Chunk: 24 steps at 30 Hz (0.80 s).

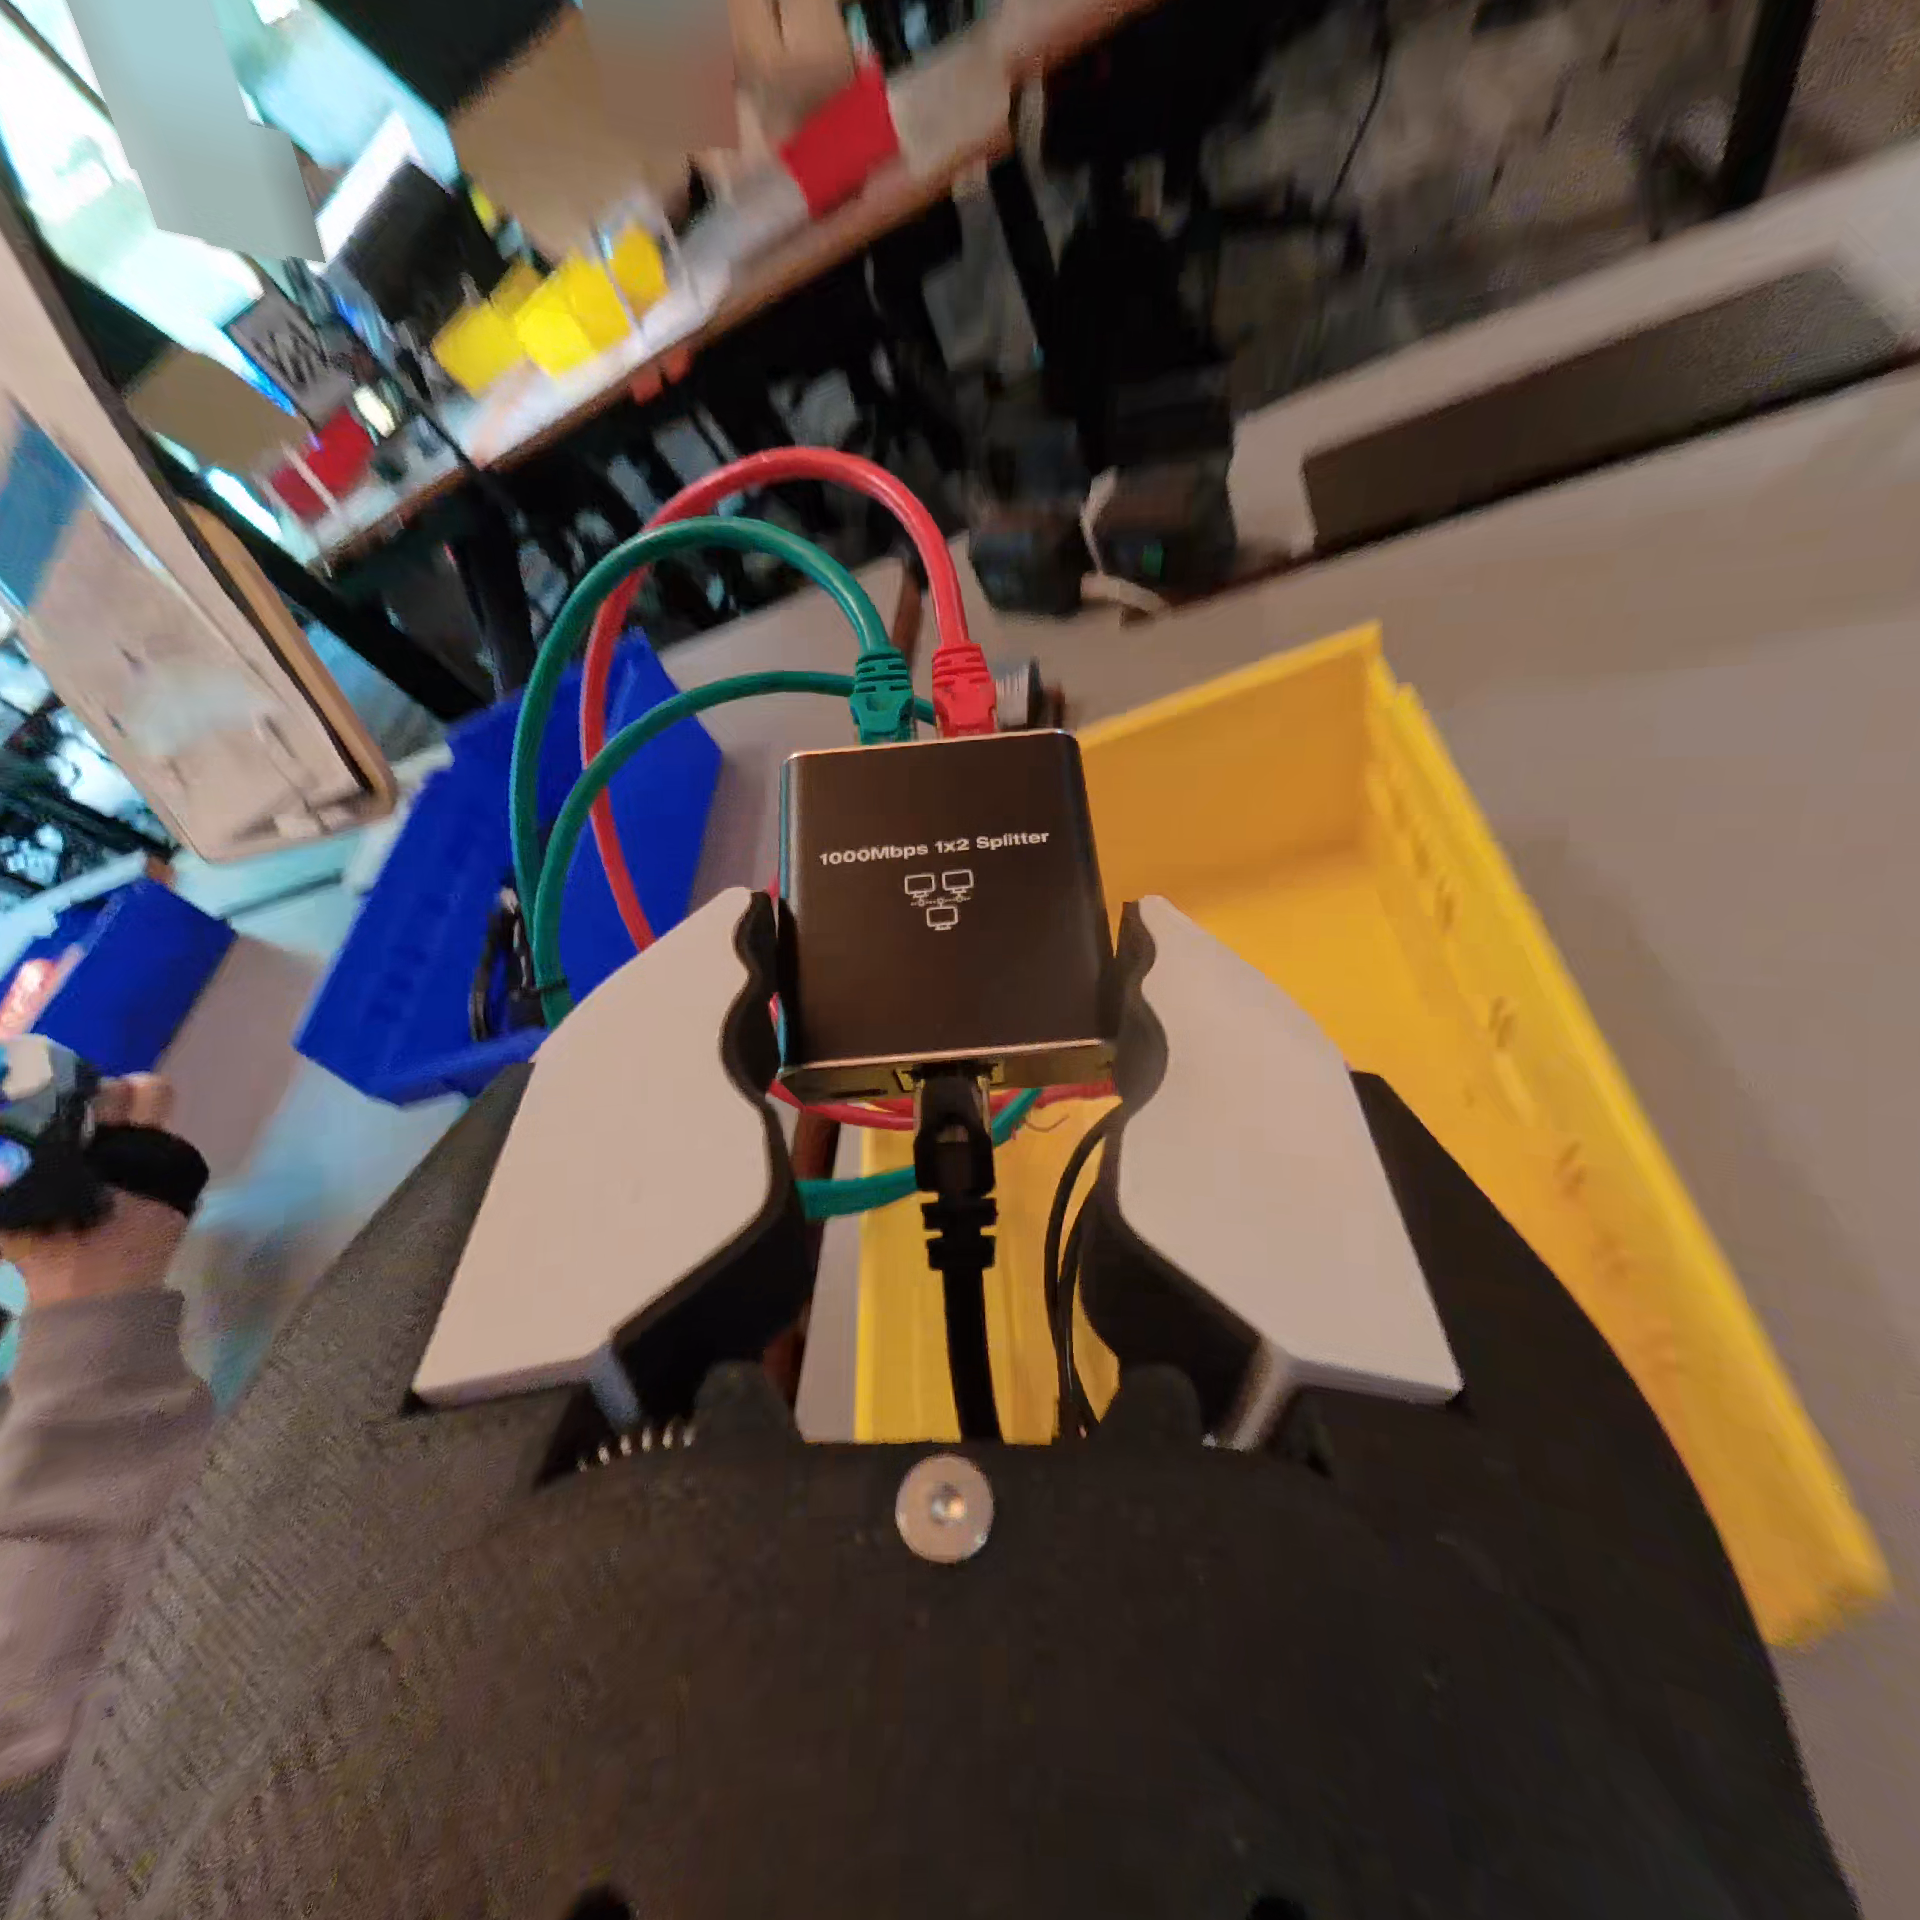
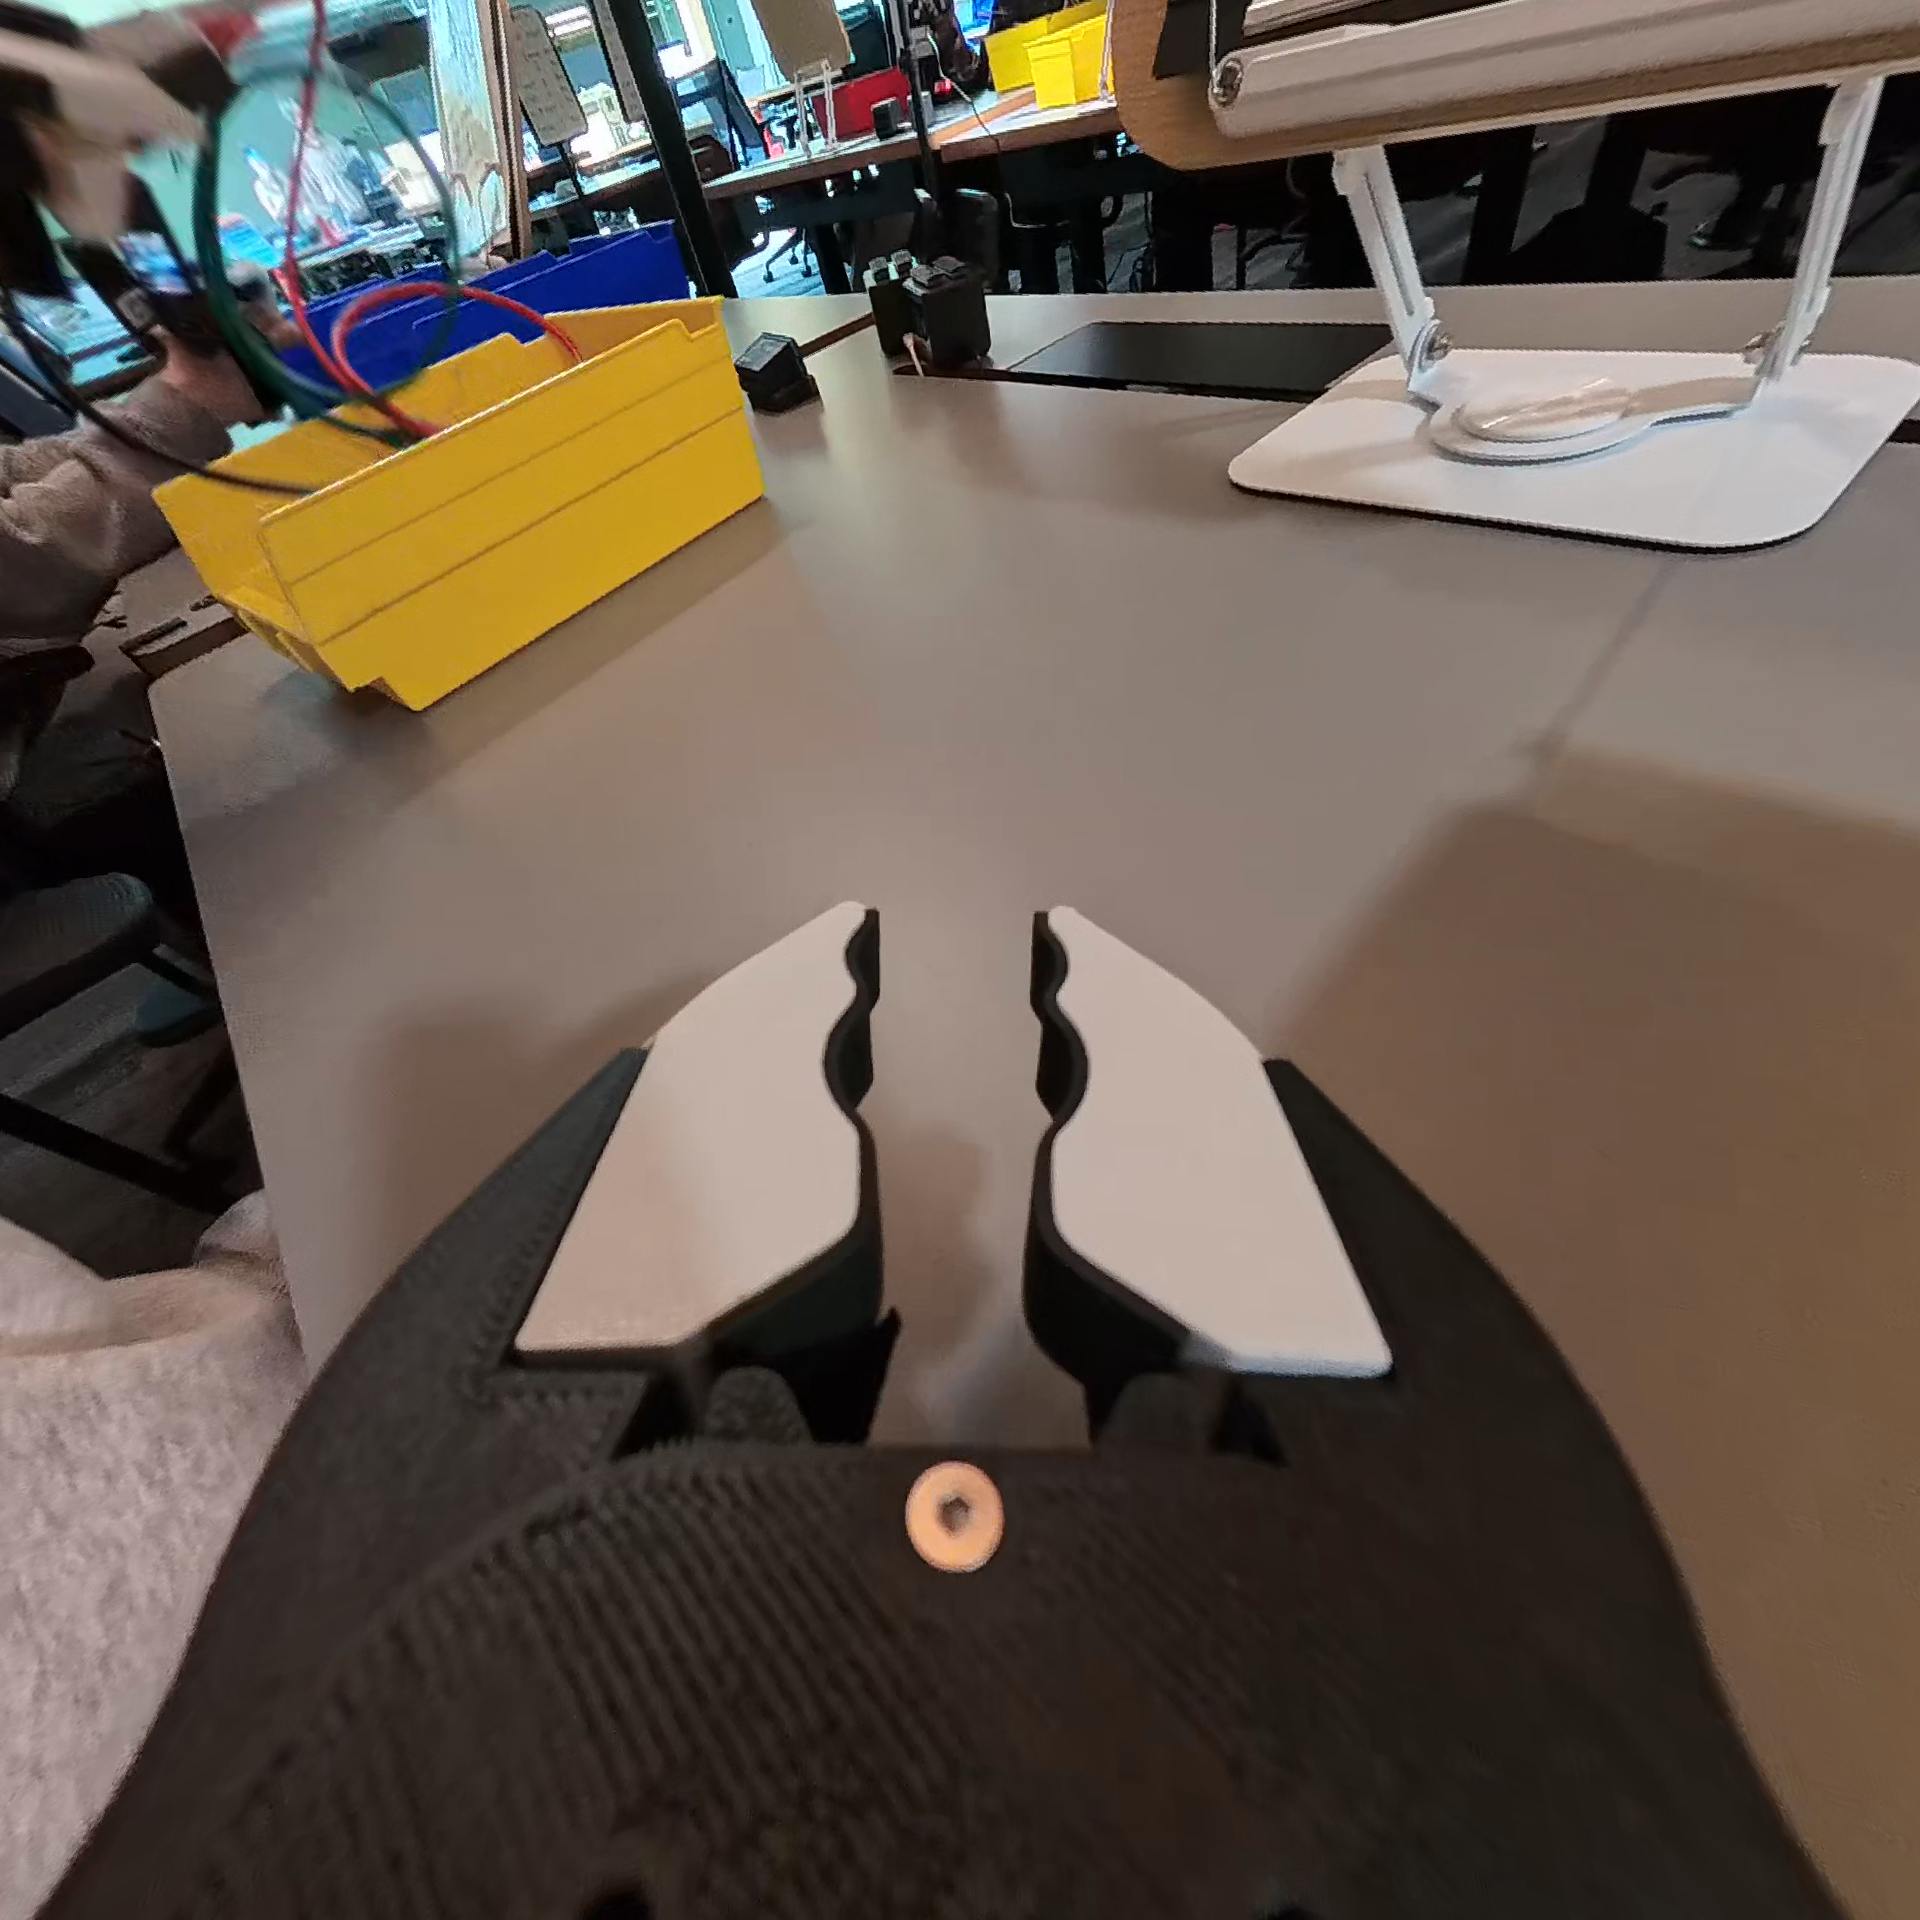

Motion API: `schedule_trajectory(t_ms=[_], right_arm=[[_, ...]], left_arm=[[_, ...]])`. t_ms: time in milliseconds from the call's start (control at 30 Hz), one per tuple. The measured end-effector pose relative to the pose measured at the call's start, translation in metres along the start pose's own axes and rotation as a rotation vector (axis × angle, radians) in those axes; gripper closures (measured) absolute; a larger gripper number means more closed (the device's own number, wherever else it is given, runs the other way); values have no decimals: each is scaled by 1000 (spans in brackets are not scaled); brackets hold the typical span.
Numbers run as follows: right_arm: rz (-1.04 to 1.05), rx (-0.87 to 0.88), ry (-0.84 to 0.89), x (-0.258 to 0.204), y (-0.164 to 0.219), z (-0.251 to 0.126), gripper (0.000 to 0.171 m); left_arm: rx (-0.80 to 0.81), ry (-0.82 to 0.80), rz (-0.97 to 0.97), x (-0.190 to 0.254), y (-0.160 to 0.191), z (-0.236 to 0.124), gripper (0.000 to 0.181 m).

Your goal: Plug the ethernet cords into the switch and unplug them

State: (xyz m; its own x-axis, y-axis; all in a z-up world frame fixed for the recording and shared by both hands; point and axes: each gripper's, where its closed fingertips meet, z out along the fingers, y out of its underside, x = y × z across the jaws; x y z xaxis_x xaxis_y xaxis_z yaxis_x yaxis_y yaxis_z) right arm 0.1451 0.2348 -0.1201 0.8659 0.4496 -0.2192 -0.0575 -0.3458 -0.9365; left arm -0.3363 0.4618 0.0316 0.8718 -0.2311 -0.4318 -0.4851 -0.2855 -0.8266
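Note:
My left gripper (image 1: 943, 914) is shut on a black switch box (image 1: 940, 894) and holds it in the air above a yellow bin (image 1: 1455, 1039). A green cord (image 1: 582, 748) and a red cord (image 1: 831, 468) are plugged side by side into the box's far end and loop off to the left. A black cord (image 1: 961, 1226) is plugged into its near end. My right gripper (image 2: 956, 935) is open and empty, low over the grey table (image 2: 1143, 675). In the right wrist view the left gripper (image 2: 94, 94) is blurred at the top left, with the cords (image 2: 312, 343) hanging into the yellow bin (image 2: 499, 499).
A blue bin (image 1: 468, 935) stands left of the yellow one. A white monitor stand (image 2: 1558, 457) sits at the table's far right, with small black adapters (image 2: 935, 312) at the back. A person's sleeve (image 2: 94, 499) is at the left edge.

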Motion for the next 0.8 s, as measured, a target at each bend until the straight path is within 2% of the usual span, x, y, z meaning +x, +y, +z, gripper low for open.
schedule_trajectory(t_ms=[100, 233, 333, 433, 533, 633, 800], right_arm=[[-3, 11, 11, -1, -1, -8, 144], [12, 41, 12, -1, -5, -17, 144], [38, 69, -1, -3, -9, -21, 145], [65, 94, -17, -4, -12, -25, 145], [88, 118, -29, -5, -16, -29, 145], [114, 140, -40, -6, -19, -32, 146], [97, 154, -90, -17, -21, -33, 144]], left_arm=[[151, 9, 24, -4, -63, -45, 119], [349, 13, 100, 12, -137, -105, 119], [469, 77, 152, 45, -179, -142, 119], [525, 264, 176, 101, -200, -163, 118], [516, 454, 203, 170, -198, -170, 118], [492, 585, 257, 246, -178, -163, 119], [400, 797, 294, 375, -107, -134, 119]])
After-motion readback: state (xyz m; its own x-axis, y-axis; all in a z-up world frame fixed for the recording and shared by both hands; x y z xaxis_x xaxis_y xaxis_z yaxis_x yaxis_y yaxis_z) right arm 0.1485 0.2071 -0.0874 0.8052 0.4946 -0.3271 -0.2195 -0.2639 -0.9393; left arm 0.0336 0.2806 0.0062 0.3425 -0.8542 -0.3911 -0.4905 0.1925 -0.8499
